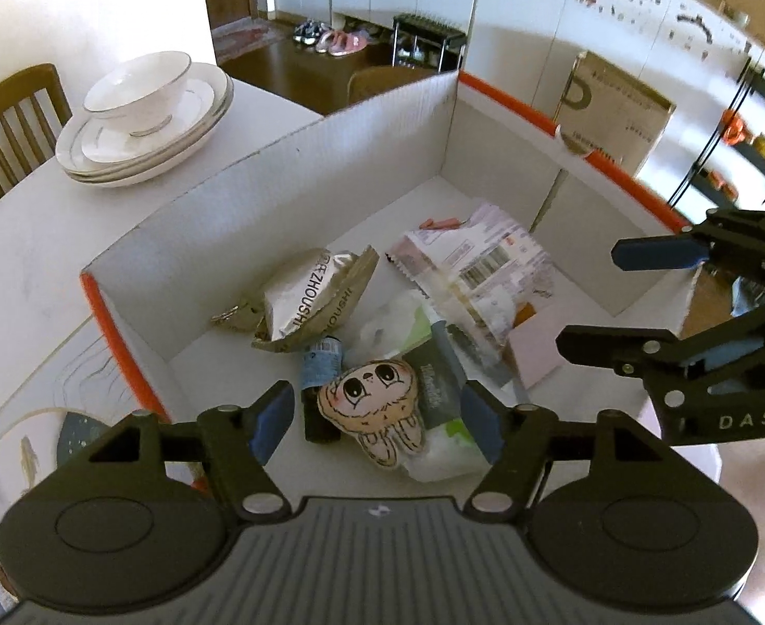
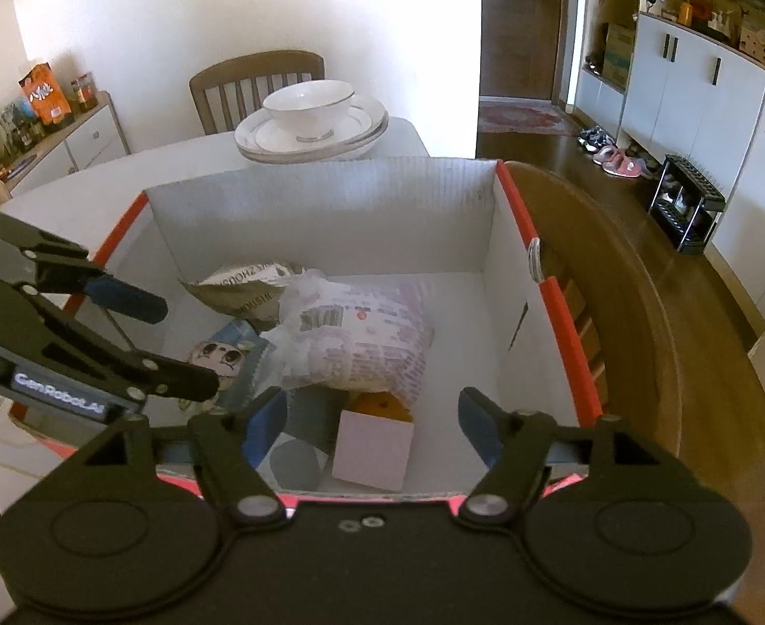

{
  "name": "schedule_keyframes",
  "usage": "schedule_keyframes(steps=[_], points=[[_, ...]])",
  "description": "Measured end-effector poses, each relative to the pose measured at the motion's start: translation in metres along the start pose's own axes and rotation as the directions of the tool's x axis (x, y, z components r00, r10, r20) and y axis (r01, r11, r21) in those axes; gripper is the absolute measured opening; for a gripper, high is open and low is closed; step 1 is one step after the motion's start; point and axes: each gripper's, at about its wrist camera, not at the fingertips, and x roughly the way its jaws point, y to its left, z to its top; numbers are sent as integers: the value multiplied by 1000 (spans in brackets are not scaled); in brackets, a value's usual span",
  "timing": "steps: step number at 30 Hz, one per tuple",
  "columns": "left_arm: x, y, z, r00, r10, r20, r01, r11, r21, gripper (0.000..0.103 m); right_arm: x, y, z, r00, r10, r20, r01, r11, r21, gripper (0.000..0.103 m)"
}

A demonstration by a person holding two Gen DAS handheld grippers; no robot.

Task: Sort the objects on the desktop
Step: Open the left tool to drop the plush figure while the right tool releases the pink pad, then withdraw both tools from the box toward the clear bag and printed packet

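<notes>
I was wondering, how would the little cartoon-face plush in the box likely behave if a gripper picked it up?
The cartoon-face plush looks like soft stuffed fabric, so it would probably squash between the fingers rather than slip. It seems small and flat, likely light. It lies on loose packets inside the box, so they may shift as it lifts.

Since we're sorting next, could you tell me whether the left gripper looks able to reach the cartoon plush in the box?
Probably yes: the left gripper is open directly above the plush, which lies on top with nothing covering it.
</notes>
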Motion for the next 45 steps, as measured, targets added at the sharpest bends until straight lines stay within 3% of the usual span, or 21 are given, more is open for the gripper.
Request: schedule_keyframes(steps=[20, 28, 31, 34, 45], points=[[-76, 11, -30, 985, -28, 170, 33, 999, -26, 70, -41, 47, 6, 997, 4, 81, -4, 1000, -3, 87], [-95, 30, -51, 982, -32, 188, 42, 998, -47, 76, -47, 77, 6, 995, -6, 100, 7, 1000, -6, 90], [-101, 38, -60, 981, -22, 191, 33, 998, -55, 77, -48, 87, 5, 994, -8, 109, 8, 1000, 5, 98], [-107, 49, -70, 981, -9, 193, 22, 998, -65, 82, -48, 99, 6, 993, -4, 115, 3, 1000, 12, 98], [-123, 86, -108, 982, 9, 188, 6, 997, -76, 83, -42, 153, 9, 993, -3, 118, 4, 1000, -9, 100]])
